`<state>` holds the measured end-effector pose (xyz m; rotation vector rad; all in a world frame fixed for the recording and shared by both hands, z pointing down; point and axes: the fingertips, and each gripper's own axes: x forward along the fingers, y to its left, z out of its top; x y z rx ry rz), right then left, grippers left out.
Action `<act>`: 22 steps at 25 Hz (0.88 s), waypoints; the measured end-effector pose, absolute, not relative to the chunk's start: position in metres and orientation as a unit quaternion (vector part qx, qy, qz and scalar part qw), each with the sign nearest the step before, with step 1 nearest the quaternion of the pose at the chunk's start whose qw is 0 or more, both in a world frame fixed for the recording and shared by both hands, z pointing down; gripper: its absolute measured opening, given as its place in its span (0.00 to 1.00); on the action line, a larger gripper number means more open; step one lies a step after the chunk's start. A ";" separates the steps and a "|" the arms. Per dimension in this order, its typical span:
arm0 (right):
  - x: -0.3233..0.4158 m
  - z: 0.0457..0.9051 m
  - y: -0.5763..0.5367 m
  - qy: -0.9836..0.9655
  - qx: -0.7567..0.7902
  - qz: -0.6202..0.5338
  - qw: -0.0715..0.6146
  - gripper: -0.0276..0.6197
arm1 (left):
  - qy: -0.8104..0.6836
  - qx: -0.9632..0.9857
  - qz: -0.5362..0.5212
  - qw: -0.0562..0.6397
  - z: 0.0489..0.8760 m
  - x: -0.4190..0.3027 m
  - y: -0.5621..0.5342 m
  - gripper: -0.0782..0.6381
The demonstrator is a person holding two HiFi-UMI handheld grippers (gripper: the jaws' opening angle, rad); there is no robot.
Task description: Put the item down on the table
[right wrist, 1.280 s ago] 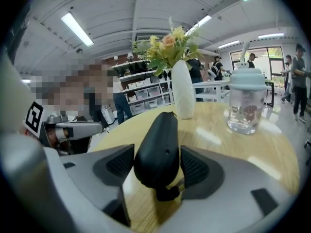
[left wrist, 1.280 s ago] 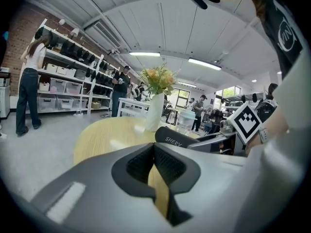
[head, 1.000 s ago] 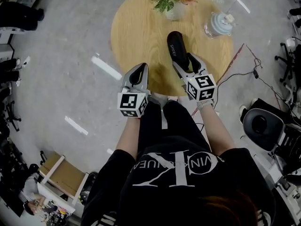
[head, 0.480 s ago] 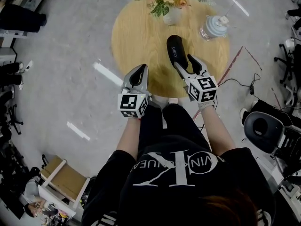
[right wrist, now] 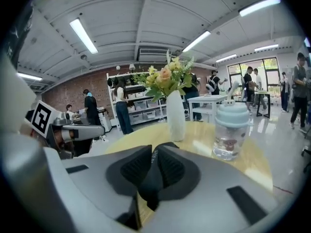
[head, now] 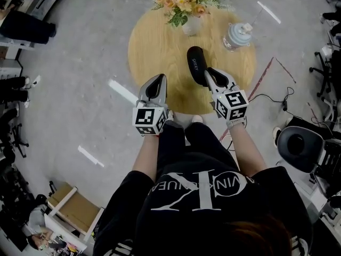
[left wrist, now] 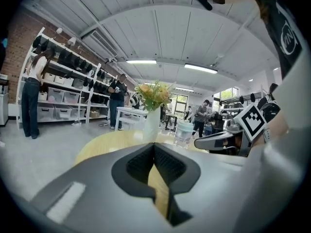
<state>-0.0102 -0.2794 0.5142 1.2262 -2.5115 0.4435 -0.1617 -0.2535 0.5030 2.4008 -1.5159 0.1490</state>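
A black elongated item (head: 195,63) with white lettering lies on the round wooden table (head: 154,41), pointing away from me. My right gripper (head: 209,74) is at its near end, and the jaws are closing with that end between them. In the right gripper view the pads press on the black item (right wrist: 166,147) from both sides. My left gripper (head: 157,80) hovers over the table's near edge, left of the item, shut with nothing in it. In the left gripper view only a thin slit shows between its jaws (left wrist: 154,166).
A white vase of flowers (head: 191,20) stands at the table's far side, and a clear jar with a pale blue lid (head: 236,35) is at the far right. Cables and a red line run on the floor to the right. Office chairs stand at the right.
The right gripper's jaws, wide open around the item's near end before, have come together on it. The left gripper has stayed where it was.
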 end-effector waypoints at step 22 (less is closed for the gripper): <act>-0.001 0.435 -0.290 -0.894 0.428 0.084 0.109 0.07 | -0.534 0.840 0.027 0.091 0.438 -0.169 -0.276 0.13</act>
